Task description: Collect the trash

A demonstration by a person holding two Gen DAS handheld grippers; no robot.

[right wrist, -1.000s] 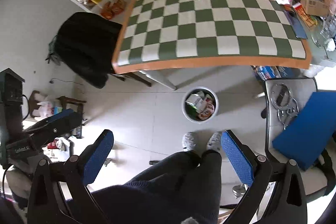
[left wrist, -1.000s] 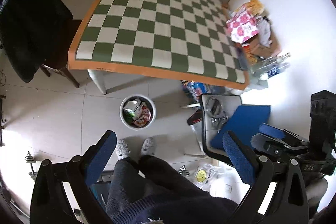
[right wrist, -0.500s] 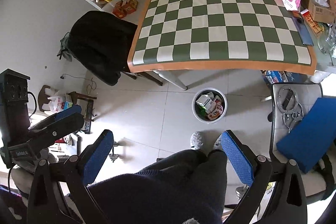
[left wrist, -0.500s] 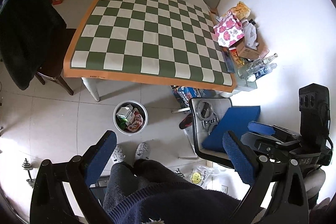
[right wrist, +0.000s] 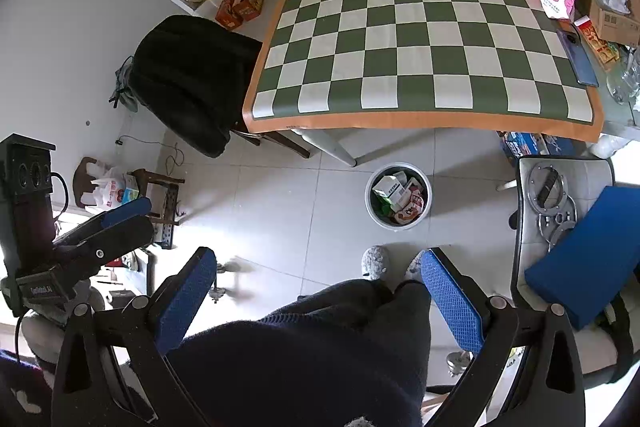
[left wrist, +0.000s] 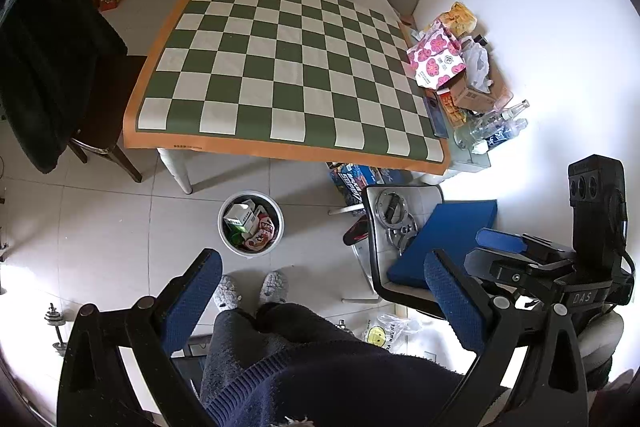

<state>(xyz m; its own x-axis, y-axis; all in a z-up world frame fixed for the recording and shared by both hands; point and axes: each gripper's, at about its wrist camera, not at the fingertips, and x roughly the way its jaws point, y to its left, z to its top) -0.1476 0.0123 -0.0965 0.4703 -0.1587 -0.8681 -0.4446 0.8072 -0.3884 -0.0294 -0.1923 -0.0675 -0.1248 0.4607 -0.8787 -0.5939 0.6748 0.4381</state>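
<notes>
A round white trash bin [left wrist: 224, 227] stands on the tiled floor in front of the table, holding cartons and wrappers [left wrist: 251, 223]. It also shows in the right wrist view [right wrist: 374, 215]. My left gripper [left wrist: 320, 287] is open and empty, held high above the floor over the person's legs. My right gripper [right wrist: 320, 283] is open and empty at about the same height. The green-and-white checkered table [left wrist: 288, 75] has no loose trash on its cloth.
Boxes, a pink floral bag [left wrist: 436, 59] and bottles [left wrist: 496, 127] crowd the table's right edge. A chair with a black coat [left wrist: 44, 67] stands left. A chair with a blue cushion [left wrist: 448, 239] and metal rings stands right. The person's slippered feet [left wrist: 252, 287] are near the bin.
Both grippers have risen and pulled back, so the table and bin look smaller and farther. Both stay open and empty.
</notes>
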